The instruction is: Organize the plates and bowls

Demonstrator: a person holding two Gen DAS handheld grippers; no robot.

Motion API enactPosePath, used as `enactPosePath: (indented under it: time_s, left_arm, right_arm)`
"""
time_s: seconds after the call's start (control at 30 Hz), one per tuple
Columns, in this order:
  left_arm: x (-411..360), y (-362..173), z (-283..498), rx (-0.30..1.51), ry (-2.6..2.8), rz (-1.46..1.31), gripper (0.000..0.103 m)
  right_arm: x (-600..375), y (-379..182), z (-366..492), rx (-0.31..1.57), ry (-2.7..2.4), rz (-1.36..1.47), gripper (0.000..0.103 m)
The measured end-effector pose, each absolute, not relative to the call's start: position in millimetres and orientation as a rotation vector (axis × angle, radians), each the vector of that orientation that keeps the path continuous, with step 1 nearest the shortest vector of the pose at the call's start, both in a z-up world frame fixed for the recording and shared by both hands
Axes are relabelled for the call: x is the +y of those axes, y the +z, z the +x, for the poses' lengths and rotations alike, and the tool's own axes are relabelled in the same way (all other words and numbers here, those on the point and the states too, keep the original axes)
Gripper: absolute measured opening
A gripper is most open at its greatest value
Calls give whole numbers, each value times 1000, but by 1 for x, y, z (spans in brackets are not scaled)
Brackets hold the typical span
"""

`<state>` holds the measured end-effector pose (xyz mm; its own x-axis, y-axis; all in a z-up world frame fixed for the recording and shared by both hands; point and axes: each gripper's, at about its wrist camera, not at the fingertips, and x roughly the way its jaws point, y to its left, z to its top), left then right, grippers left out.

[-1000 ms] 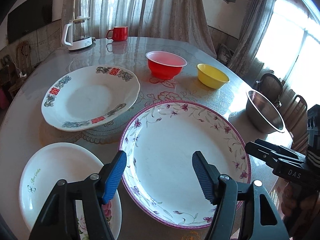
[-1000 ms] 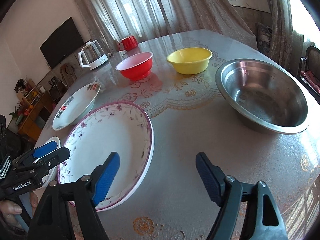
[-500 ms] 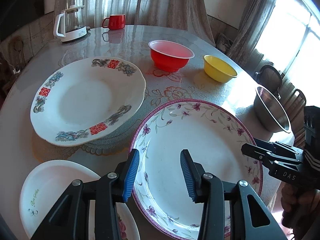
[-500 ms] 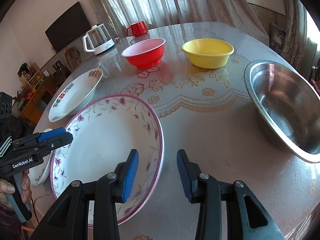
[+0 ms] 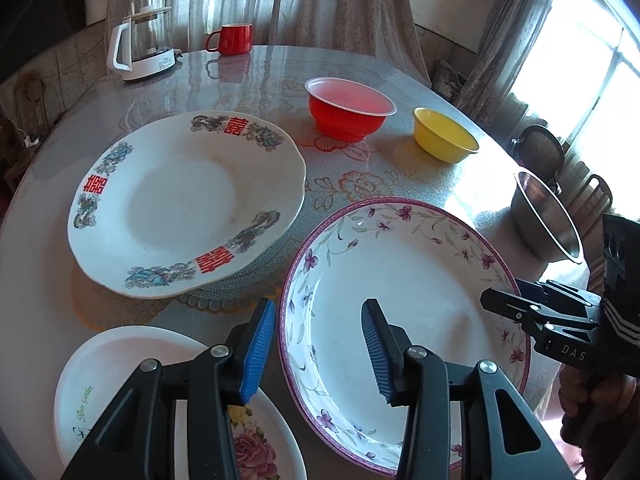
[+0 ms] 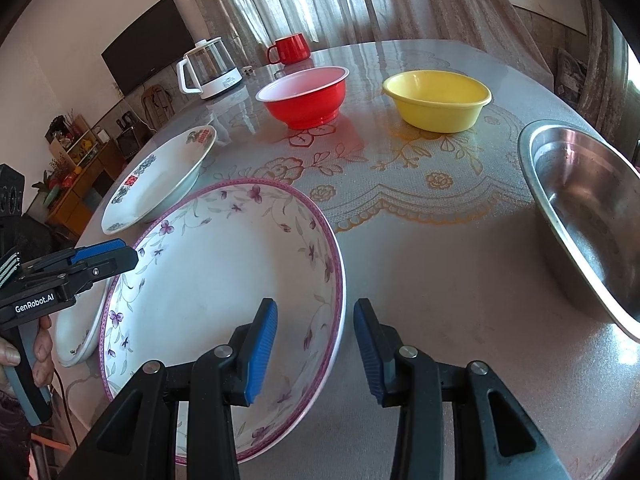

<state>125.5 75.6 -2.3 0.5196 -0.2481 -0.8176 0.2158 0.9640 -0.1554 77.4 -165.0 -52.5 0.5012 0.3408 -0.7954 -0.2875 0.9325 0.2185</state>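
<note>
A large plate with a purple rim and flower pattern lies on the table near its front edge. My left gripper straddles its left rim, one pad outside and one over the plate's well. My right gripper straddles the right rim the same way. Both sets of jaws stand partly apart, and a gap shows between pads and rim. A plate with red characters lies further left. A small rose plate lies under my left gripper. Behind stand a red bowl, a yellow bowl and a steel bowl.
A glass kettle and a red mug stand at the far side of the round table. A hand holds the left gripper's handle. Chairs and curtains ring the table; a dark screen hangs on the wall.
Both grippers moved forward and slightly down over the flowered plate's rims. Their jaws narrowed from wide apart to a smaller gap around each rim.
</note>
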Motion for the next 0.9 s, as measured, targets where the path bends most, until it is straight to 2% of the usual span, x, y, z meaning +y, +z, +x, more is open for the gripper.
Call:
enactPosePath:
  time_s: [0.13,0.17,0.23,0.43,0.57,0.77,0.9]
  left_arm:
    - [72,-5,126,978,-228,26,28]
    - [73,-6,126,975,-222,19,27]
    - [71,-6,124,961,-208,32,27]
    - [61,-7,122,938,-126,68,27]
    - [63,-6,122,938,-113,32,27]
    - [65,-3,119,947,-158,-54,27]
    - [55,-5,123,937,-153,-23,27]
  right_arm:
    - [-162,-52,75,977,386,21,40]
    - [-161,-53,74,975,386,11,40]
    - [-158,-53,73,972,374,-22,28]
    - [-166,-53,73,967,369,7,16]
    - [-173,-52,76,965,375,47,12]
    - [-176,-51,76,963,351,43,12]
    - [-192,-55,85,1008,378,140,12]
